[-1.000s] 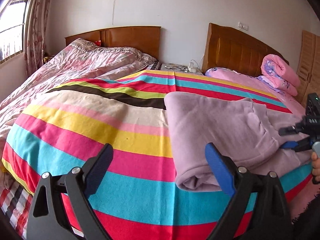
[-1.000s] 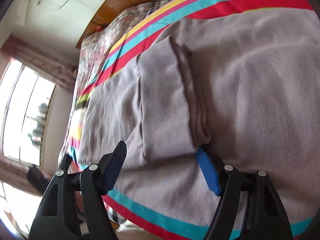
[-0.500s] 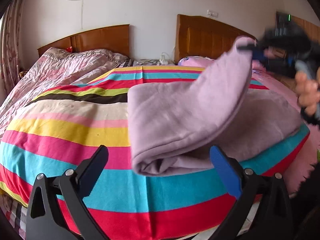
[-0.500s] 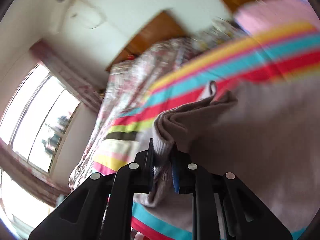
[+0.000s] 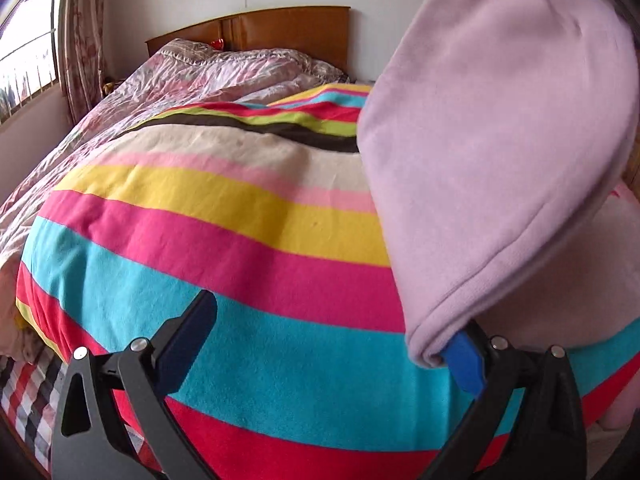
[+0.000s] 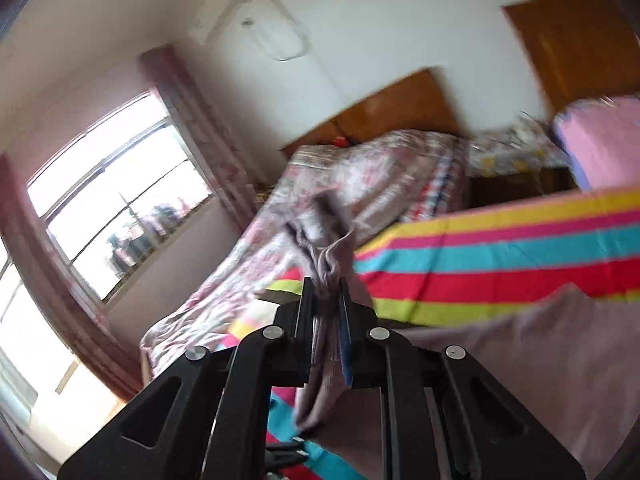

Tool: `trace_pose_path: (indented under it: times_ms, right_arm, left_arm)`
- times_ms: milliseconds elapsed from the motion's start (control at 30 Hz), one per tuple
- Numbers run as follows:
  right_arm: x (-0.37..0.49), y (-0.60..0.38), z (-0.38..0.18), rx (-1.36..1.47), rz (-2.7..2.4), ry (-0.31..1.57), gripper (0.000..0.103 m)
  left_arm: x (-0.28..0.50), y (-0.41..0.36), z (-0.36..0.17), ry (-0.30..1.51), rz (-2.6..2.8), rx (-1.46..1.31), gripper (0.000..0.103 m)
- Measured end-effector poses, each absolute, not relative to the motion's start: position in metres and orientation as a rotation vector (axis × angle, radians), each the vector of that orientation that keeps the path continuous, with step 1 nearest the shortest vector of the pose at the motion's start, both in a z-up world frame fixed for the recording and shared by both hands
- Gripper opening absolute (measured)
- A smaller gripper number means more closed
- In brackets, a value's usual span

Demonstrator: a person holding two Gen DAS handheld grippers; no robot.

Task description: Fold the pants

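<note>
Striped in loud colours, the blanket point(image 5: 208, 216) covers the bed where the lilac pants point(image 5: 496, 152) rest, one end raised high in a fold. The right gripper point(image 6: 326, 312) is clamped on a bunched edge of that cloth; the left gripper point(image 5: 332, 344) stands spread wide, its blue pad touching the lower fold. With so small a pinch, the fabric may slip out or land crooked. A flowered quilt point(image 5: 192, 76) and wooden headboard point(image 5: 288, 28) lie well apart, blocking nothing.
</note>
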State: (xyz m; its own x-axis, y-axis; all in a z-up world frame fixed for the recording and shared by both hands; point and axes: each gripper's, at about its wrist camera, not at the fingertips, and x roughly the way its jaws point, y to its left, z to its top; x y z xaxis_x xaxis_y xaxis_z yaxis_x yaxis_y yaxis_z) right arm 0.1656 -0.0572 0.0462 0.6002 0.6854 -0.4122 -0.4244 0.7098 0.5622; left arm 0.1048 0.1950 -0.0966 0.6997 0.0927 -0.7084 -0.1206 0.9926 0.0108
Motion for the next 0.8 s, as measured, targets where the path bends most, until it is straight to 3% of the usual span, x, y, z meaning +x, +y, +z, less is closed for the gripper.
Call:
trace_pose_path:
  times_ms: [167,233,400,467,500,533,700,767,800]
  right_arm:
    - [0.148,-0.135,-0.088,0.565,0.397,0.935,0.014]
    - [0.137,-0.152,-0.133,0.627,0.351,1.038,0.003]
    - [0.132,-0.154,-0.126,0.636,0.441,0.975,0.003]
    - [0.134,-0.149,-0.121,0.645,0.477,0.97,0.015]
    - [0.135,-0.148,-0.122,0.653,0.478,0.988,0.04]
    - [0.135,-0.15,-0.124,0.692,0.502,0.99,0.075]
    - [0.141,-0.14,-0.11,0.61,0.497,0.961,0.076]
    - [0.152,-0.128,-0.104,0.549,0.489,0.974,0.07]
    - [0.155,-0.122,-0.103,0.528,0.505,0.992,0.059]
  left_arm:
    - [0.109,0.188,-0.099,0.795,0.097,-0.015,0.102]
    - [0.114,0.185,-0.099,0.803,0.103,0.026,0.102]
    - [0.117,0.183,-0.098,0.822,0.098,0.06,0.102]
    - [0.119,0.181,-0.097,0.824,0.114,0.075,0.102]
    - [0.12,0.18,-0.098,0.825,0.123,0.079,0.102]
    - [0.12,0.18,-0.098,0.826,0.13,0.078,0.102]
    - [0.119,0.182,-0.098,0.832,0.137,0.061,0.102]
    - [0.119,0.18,-0.098,0.833,0.138,0.072,0.102]
    - [0.119,0.18,-0.097,0.834,0.141,0.079,0.102]
